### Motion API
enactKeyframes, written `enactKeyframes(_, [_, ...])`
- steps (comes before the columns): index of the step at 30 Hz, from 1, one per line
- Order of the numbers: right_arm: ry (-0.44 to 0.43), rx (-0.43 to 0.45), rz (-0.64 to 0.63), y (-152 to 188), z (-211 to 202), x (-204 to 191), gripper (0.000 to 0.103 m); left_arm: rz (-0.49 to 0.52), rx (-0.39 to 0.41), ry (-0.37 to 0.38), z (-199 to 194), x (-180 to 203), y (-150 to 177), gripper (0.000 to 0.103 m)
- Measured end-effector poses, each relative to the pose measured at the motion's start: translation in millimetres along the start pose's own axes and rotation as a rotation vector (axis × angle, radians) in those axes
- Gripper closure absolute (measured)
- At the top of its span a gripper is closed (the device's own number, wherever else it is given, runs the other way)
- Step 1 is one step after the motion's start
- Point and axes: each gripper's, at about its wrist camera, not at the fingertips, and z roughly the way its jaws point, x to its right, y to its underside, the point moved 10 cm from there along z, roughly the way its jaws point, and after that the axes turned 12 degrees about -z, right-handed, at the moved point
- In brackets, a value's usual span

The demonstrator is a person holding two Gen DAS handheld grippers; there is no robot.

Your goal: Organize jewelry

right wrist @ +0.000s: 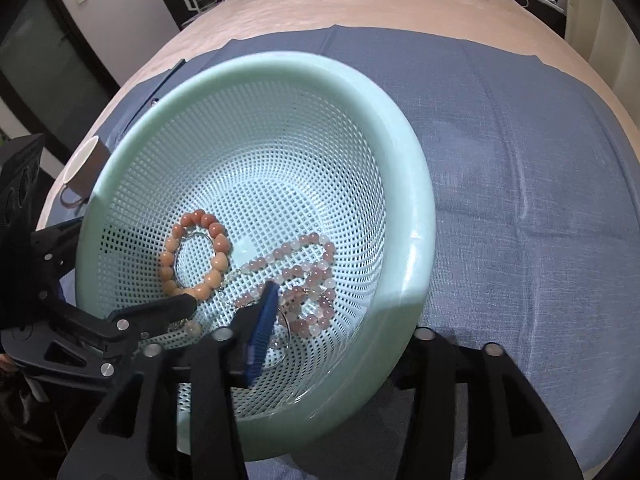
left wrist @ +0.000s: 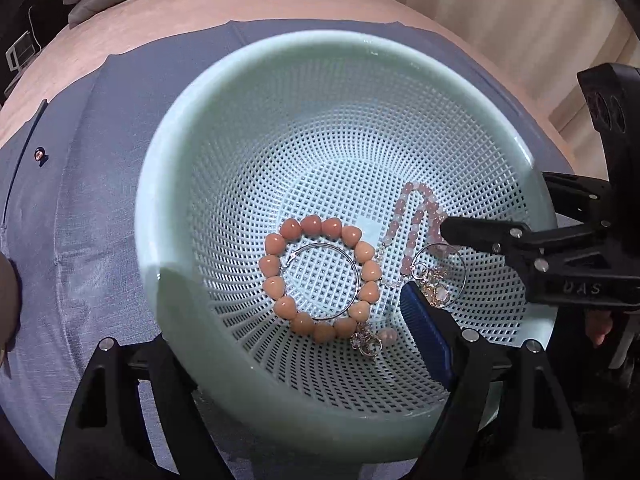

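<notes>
Most of the jewelry already lay in the mint colander [left wrist: 280, 46], which stood on a blue cloth [left wrist: 80, 240] spread over the bed [left wrist: 200, 4]. I judged the gathering nearly done. A small pink-stoned piece [left wrist: 39, 155] was left out on the cloth, well apart from the colander.

The peach heart-bead bracelet [left wrist: 276, 240] lay flat as a round ring on the mesh floor with a silver hoop [left wrist: 320, 280] inside it. It had no long axis, and its charm end pointed at the near rim.

The pink bead strand [left wrist: 400, 216] lay folded double. Its long axis ran from the floor up the wall, bend toward the far rim.

My left tongs [left wrist: 260, 320] and right tongs [right wrist: 348, 312] both stood wide apart and held nothing. Each had one finger inside the colander and one outside.
</notes>
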Motion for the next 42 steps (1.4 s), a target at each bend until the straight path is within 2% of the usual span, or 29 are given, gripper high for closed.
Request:
enactKeyframes(1, [0.013, 0.02, -0.007, -1.6, -5.6, 2.5, 0.024, -0.012, 0.006, 0.013, -2.9, -1.8, -2.7, 0.018])
enactKeyframes(4, [0.041, 0.051, -0.011, -6.1, -16.7, 2.5, 0.019, -0.022, 0.04, 0.009, -16.6, -8.8, -8.7, 0.015])
enactKeyframes(6, [0.067, 0.077, -0.007, -5.2, -31.4, 5.8, 0.019, -0.027, 0.072, -0.007, -29.8, -12.4, -11.7, 0.012])
enactKeyframes(10, [0.11, 0.156, 0.015, -5.5, -68.6, 11.7, 0.017, -0.084, 0.182, -0.003, -71.9, -11.4, -10.6, 0.009])
enactKeyframes(14, [0.159, 0.254, 0.019, 5.6, -107.4, 7.4, 0.016, -0.136, 0.33, -0.013, -123.8, -10.1, -0.7, 0.006])
enactKeyframes(19, [0.282, 0.361, -0.015, 40.9, -145.4, -8.9, 0.014, -0.104, 0.478, -0.025, -170.0, 8.9, 17.7, 0.006])
enactKeyframes(22, [0.416, 0.442, -0.003, 65.5, -164.3, -17.9, 0.009, -0.064, 0.559, -0.076, -178.5, 28.2, 38.2, 0.006])
enactKeyframes(24, [0.508, 0.472, 0.019, 82.8, -172.6, -20.3, 0.008, -0.036, 0.568, -0.081, -176.4, 39.8, 51.8, 0.006])
enactKeyframes(25, [0.519, 0.48, 0.017, 90.0, -174.2, -23.4, 0.008, -0.015, 0.556, -0.067, -174.0, 47.0, 58.6, 0.006])
enactKeyframes(27, [0.475, 0.468, 0.006, 98.9, -168.2, -32.5, 0.008, -0.001, 0.518, -0.016, -164.0, 56.6, 66.0, 0.006])
enactKeyframes(29, [0.428, 0.411, 0.051, 107.9, -157.1, -30.1, 0.008, -0.057, 0.478, 0.023, -156.9, 52.5, 75.3, 0.006])
enactKeyframes(30, [0.41, 0.387, 0.084, 111.2, -150.3, -26.0, 0.008, -0.103, 0.463, 0.014, -153.7, 46.5, 77.8, 0.006])
enactKeyframes(33, [0.394, 0.389, 0.124, 116.8, -149.4, -19.2, 0.008, -0.175, 0.469, -0.163, -152.2, 20.4, 79.0, 0.006])
enactKeyframes(36, [0.386, 0.413, 0.082, 111.5, -152.0, -26.9, 0.008, -0.207, 0.485, -0.156, -156.5, 14.8, 78.3, 0.006])
enactKeyframes(42, [0.358, 0.411, 0.064, 109.3, -148.8, -33.2, 0.008, -0.193, 0.5, -0.17, -163.5, 23.1, 80.3, 0.006])
